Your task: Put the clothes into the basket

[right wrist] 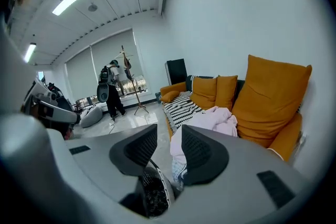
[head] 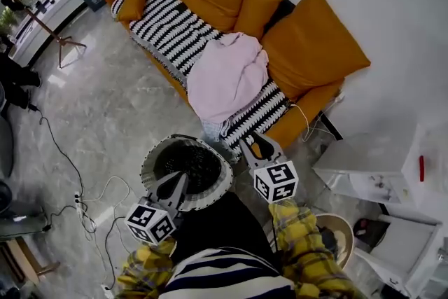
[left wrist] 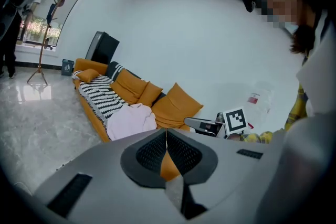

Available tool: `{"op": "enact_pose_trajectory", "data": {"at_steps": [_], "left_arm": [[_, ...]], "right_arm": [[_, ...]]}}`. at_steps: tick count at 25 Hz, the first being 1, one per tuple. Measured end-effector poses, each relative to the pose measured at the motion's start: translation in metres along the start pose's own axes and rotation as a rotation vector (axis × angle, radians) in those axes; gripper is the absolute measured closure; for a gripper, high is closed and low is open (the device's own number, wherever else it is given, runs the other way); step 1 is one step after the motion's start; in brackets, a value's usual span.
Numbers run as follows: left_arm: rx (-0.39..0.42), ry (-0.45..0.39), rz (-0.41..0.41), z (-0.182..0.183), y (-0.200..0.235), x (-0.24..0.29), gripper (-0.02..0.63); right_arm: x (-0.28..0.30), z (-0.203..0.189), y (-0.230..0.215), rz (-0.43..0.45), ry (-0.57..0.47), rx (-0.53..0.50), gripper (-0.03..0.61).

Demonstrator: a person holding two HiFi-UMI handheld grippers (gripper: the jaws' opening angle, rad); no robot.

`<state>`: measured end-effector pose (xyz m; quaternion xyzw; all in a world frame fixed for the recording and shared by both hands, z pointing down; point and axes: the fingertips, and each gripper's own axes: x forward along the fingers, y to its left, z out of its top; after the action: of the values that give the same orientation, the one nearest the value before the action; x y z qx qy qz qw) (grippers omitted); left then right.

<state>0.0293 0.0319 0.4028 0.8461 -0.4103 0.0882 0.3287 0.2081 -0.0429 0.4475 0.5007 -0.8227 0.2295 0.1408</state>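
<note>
The fingers of our left gripper [left wrist: 166, 136] are pressed together tip to tip, with nothing between them. The fingers of our right gripper [right wrist: 169, 136] stand apart and grip nothing. Through their gap we see only things farther off: the basket [right wrist: 153, 195] low down and pale cloth beyond.

In the head view the left gripper [head: 180, 182] hangs over the basket's near rim [head: 148, 164]. The right gripper [head: 256, 144] points past the basket's right side toward the sofa [head: 311, 45]. The basket stands on the floor [head: 105, 101] just in front of the sofa. Its inside shows only dark mesh, and our gripper and dark clothing hide the near edge.

The clothes [head: 227, 77] are not in the basket. They lie as a pink heap on the sofa seat, over a striped throw [head: 168, 17] and against the orange cushions. A paler, patterned bit hangs off the seat edge below the heap, and we cannot tell whether it is a separate piece.

Cables [head: 84, 199] trail across the floor on the left. A white unit [head: 378, 164] on the right is cut off by the frame, and the small things on it are too small to name. In the right gripper view a person [right wrist: 110, 93] stands far back by the windows.
</note>
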Motion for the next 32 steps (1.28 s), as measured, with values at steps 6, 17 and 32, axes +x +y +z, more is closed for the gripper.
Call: {"op": "enact_pose_trajectory", "data": {"at_steps": [6,17,32], "left_arm": [[-0.011,0.059,0.047,-0.007,0.026,0.048,0.597],[-0.031,0.151,0.079,-0.044,0.081,0.093,0.597],[-0.082,0.19,0.066,-0.07,0.129,0.135,0.597]], "right_arm": [[0.071,-0.035,-0.048,0.033,0.092,0.018,0.423],[0.183,-0.109,-0.083,0.03,0.227,0.009,0.383],[0.255,-0.163,-0.154,-0.206,0.234,0.196,0.279]]}}
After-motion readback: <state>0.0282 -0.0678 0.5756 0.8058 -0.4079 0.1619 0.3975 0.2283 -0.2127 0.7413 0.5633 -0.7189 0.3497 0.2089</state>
